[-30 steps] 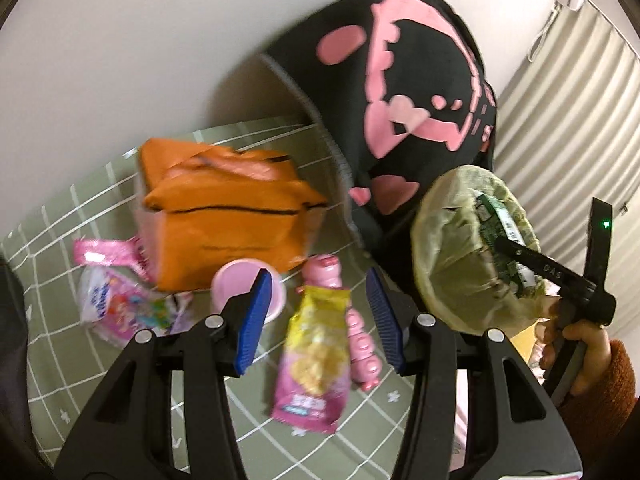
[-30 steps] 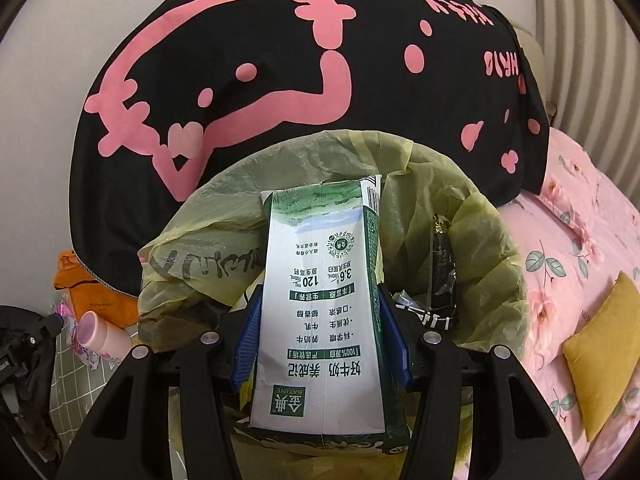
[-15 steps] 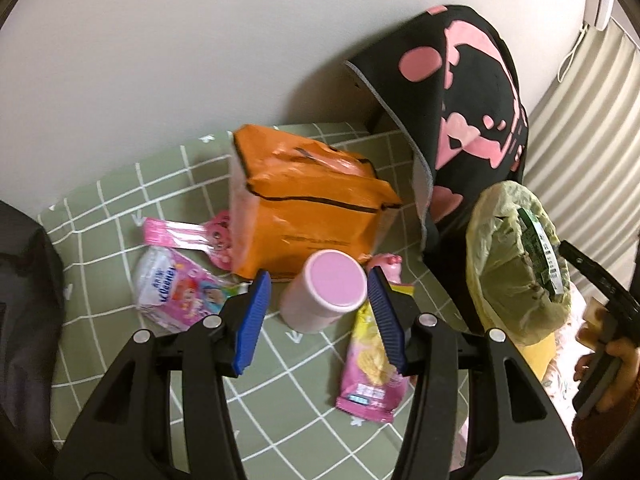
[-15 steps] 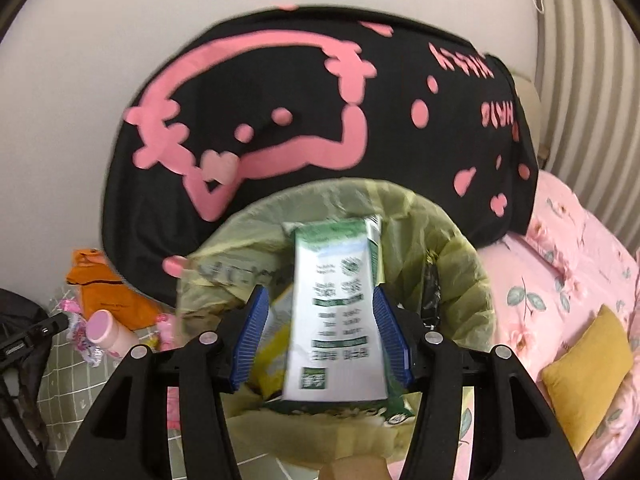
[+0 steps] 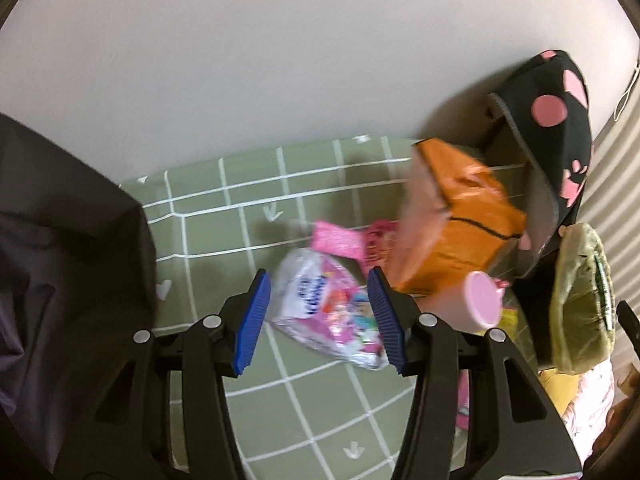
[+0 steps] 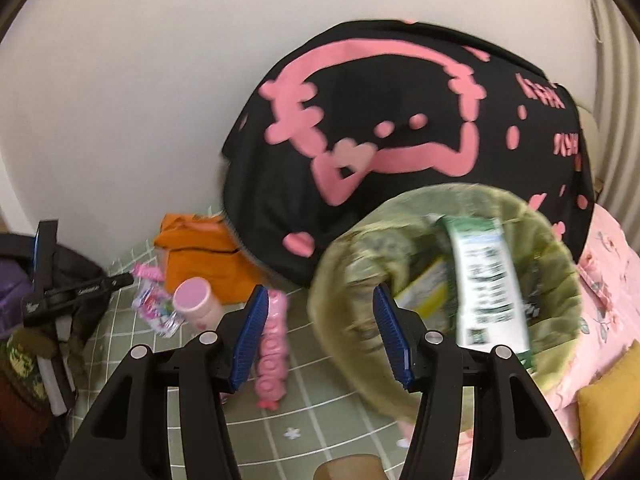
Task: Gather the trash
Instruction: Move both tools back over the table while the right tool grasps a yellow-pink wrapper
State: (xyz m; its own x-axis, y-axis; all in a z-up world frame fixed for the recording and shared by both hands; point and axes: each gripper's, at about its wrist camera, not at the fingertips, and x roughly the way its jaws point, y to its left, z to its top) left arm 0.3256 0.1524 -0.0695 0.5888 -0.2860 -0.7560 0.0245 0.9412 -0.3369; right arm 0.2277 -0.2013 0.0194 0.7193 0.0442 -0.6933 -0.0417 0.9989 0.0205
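Left view, left to right. At 9 o'clock: dark bag (image 5: 60,264), cut off by frame edge. At centre: left gripper (image 5: 319,320), blue pads spread wide, gripping nothing, framing tissue pack (image 5: 328,312) lying flat on green mat (image 5: 224,208). Behind pack: pink wrapper (image 5: 340,238), blurred. At 2 o'clock: orange bag (image 5: 464,232), smeared by motion. Just below it: pink cup (image 5: 482,300), half hidden behind right finger. At 3 o'clock: bin (image 5: 576,308), seen edge-on, contents hard to read.

Right view, left to right. At 9 o'clock: other gripper's body, jaws out of sight. Then pack, cup, orange bag, all small and soft. At centre: right gripper (image 6: 318,338), wide apart, empty. Between pads: pink toy (image 6: 274,352) on mat, part covered by left pad. At 4 o'clock: bin, lined, with carton (image 6: 486,284) standing tilted inside, print blurred, lower end hidden.
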